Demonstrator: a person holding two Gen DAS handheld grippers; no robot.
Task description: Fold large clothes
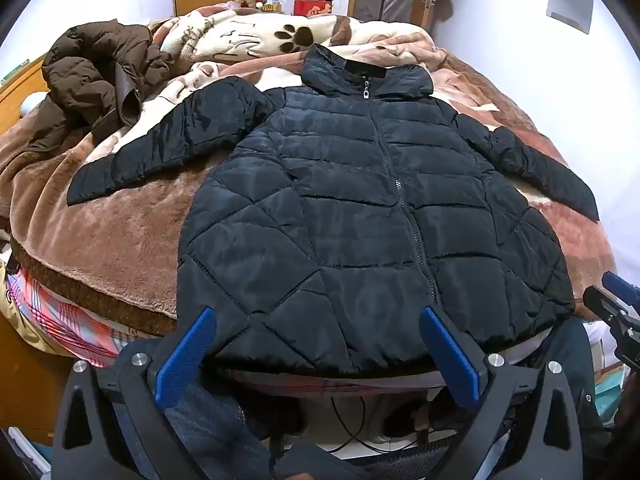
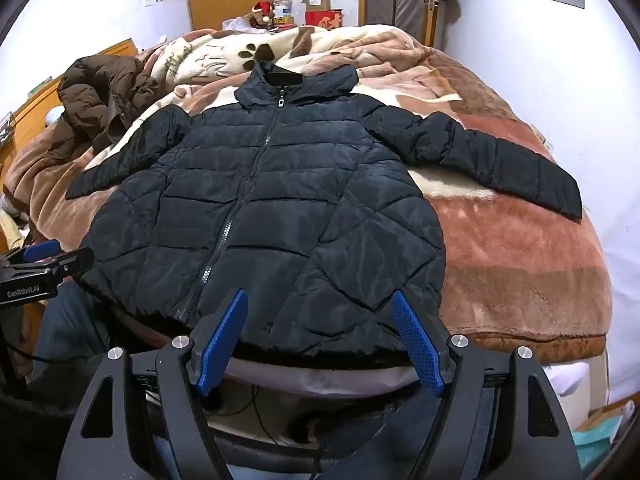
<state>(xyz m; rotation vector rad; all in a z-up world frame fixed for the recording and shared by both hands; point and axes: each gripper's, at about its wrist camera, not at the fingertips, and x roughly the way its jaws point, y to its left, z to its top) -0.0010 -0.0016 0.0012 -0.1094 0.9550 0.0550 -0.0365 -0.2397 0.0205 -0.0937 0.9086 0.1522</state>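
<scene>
**Jacket spread flat, both grippers poised at the hem**

Jacket (image 1: 360, 208), black and quilted, lies face up on the bed (image 1: 120, 248), zipped, collar away from the camera, both sleeves spread out to the sides; that flat layout looks made for folding. In the left wrist view, the left gripper (image 1: 316, 354) hangs just off the near hem, its fingers (image 1: 186, 360) wide apart and holding nothing. A second, brown coat (image 1: 92, 76) sits crumpled at the far left, well apart, probably waiting its turn. The right gripper's tip shows at the right edge.

In the right wrist view, the right gripper (image 2: 320, 342) hovers at the same hem beside the zip's lower end, fingers (image 2: 418, 350) wide and empty. Count: two garments, one black jacket, one brown coat; two sleeves out; two grippers, neither gripping. I judge folding not yet begun.
</scene>
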